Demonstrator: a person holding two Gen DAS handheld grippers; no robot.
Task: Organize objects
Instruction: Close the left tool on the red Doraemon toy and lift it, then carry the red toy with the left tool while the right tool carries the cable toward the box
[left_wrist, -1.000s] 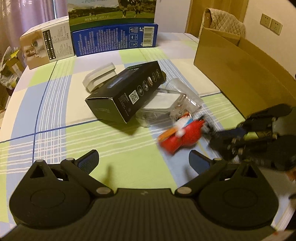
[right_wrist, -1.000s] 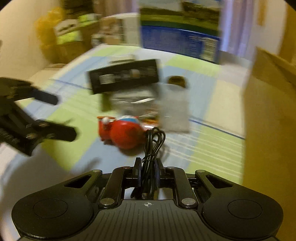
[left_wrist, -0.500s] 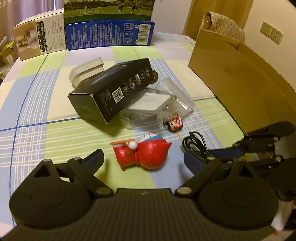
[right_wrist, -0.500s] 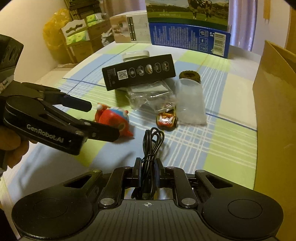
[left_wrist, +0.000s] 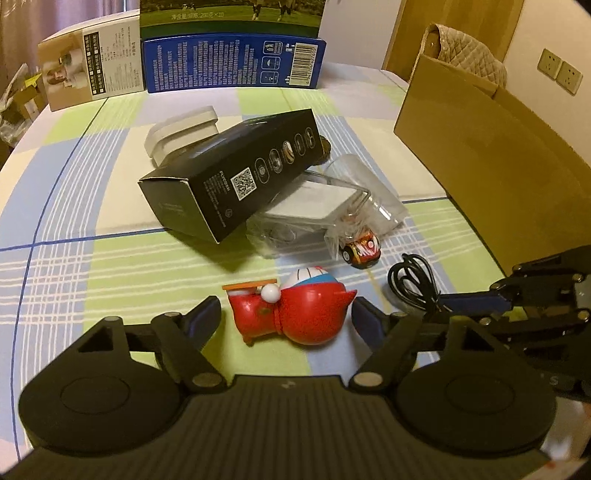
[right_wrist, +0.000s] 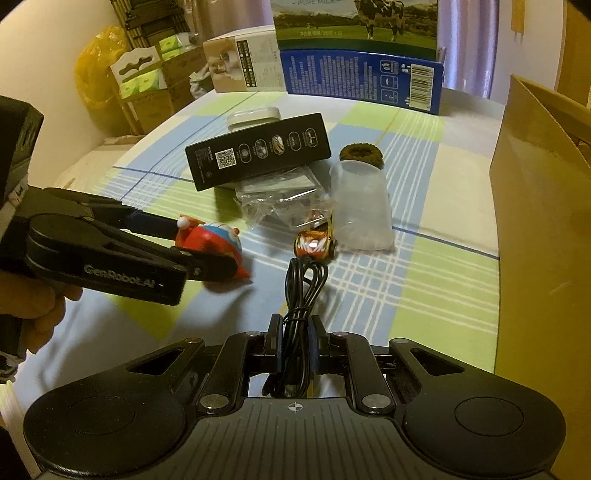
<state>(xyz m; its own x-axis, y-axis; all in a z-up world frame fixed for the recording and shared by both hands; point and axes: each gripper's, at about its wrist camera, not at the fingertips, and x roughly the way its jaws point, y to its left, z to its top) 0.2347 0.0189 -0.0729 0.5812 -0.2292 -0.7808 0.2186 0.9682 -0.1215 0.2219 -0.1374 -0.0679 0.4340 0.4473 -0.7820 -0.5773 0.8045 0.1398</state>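
Note:
A red toy figure (left_wrist: 295, 314) (right_wrist: 210, 245) lies on the checked tablecloth between the fingers of my left gripper (left_wrist: 286, 319) (right_wrist: 195, 247), which is open around it. My right gripper (right_wrist: 293, 334) (left_wrist: 476, 301) is shut on a coiled black cable (right_wrist: 301, 291) (left_wrist: 410, 284), held just above the cloth to the right of the toy. A small toy car (left_wrist: 360, 249) (right_wrist: 314, 242) sits just beyond the cable. Behind it lie a black carton (left_wrist: 236, 177) (right_wrist: 258, 153) and clear plastic packaging (left_wrist: 332, 206) (right_wrist: 284, 199).
A large brown cardboard box (left_wrist: 491, 162) (right_wrist: 543, 206) stands open on the right. A blue milk carton box (left_wrist: 232, 62) and a beige box (left_wrist: 92, 70) line the table's far edge. A white case (left_wrist: 181, 129), clear jar (right_wrist: 360, 206) and brown ring (right_wrist: 362, 153) lie mid-table.
My left gripper has come forward so its open fingers now sit either side of the red toy. The right gripper still holds the cable and has steadied beside it.

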